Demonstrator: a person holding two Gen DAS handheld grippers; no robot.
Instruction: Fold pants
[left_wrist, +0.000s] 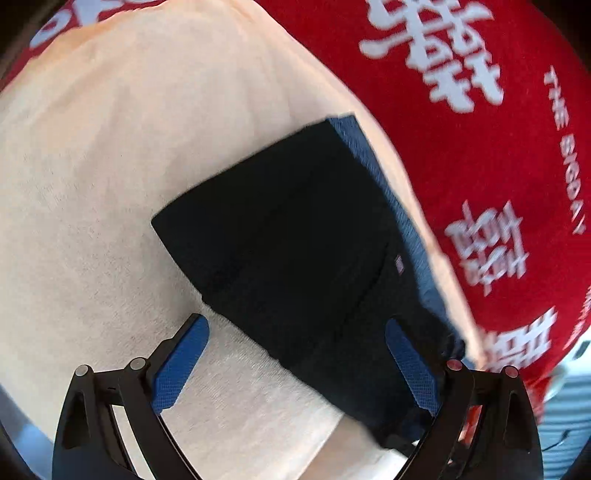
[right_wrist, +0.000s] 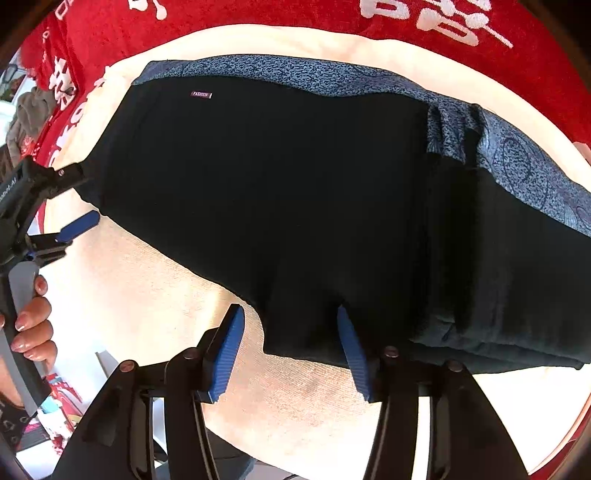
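Only rightward — hand (right_wrist: 31, 328), "FASHION" tag (right_wrist: 201, 95)

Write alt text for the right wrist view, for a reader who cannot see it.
Folded black pants with a blue patterned lining lie on a cream towel over a red printed cloth. The right gripper, its blue-padded jaws open, straddles the pants' near edge. At far left, the left gripper, held by a hand, reaches the pants' end.

Cream towel (right_wrist: 147, 302) over red cloth (left_wrist: 461, 155), seemingly.
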